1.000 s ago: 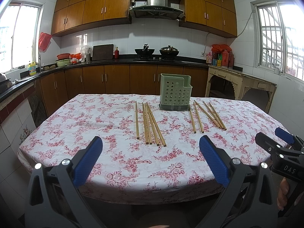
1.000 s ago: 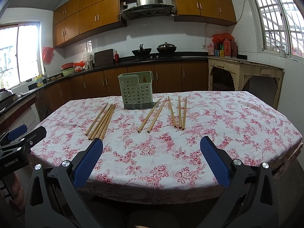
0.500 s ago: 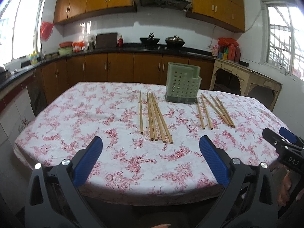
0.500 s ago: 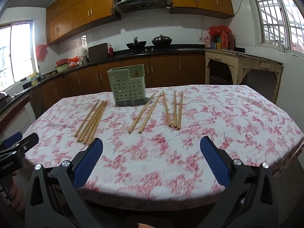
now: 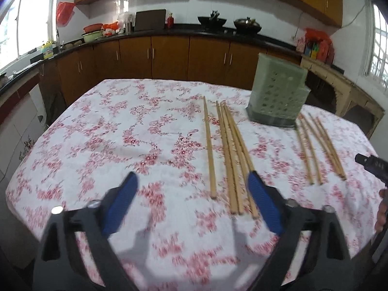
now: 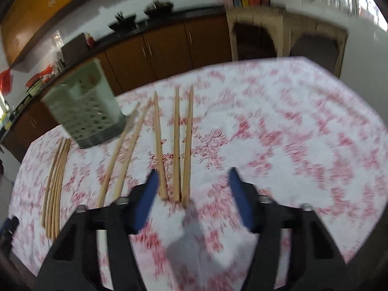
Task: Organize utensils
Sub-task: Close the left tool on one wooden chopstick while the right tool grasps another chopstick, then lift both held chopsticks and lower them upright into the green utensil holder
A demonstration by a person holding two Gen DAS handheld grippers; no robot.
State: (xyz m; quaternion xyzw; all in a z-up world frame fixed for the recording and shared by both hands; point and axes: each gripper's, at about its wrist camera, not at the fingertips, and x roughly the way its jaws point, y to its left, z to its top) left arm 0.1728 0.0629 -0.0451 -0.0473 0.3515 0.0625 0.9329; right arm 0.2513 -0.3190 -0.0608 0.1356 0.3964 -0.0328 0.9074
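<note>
Several bamboo chopsticks lie on a floral tablecloth in two sets, either side of a green perforated utensil holder [image 5: 277,97] [image 6: 83,106]. The left set of chopsticks [image 5: 229,157] lies just ahead of my left gripper [image 5: 191,181], whose jaws are closing with nothing between them; its right fingertip overlaps the near ends. In the right wrist view, three chopsticks [image 6: 177,145] point at my right gripper [image 6: 192,177]. Its jaws are closing over their near ends without pressing on them. Two more chopsticks [image 6: 121,155] lie left of these.
The table [image 5: 109,133] carries a pink-flowered cloth. Wooden kitchen cabinets [image 5: 169,55] and a dark counter run behind it. The right gripper's tip [image 5: 371,163] and a hand show at the left wrist view's right edge. A beige side table [image 6: 278,31] stands beyond.
Both grippers have moved forward and down over the table toward the chopsticks, and the jaws of each have narrowed. The right view has rolled and blurred with the motion.
</note>
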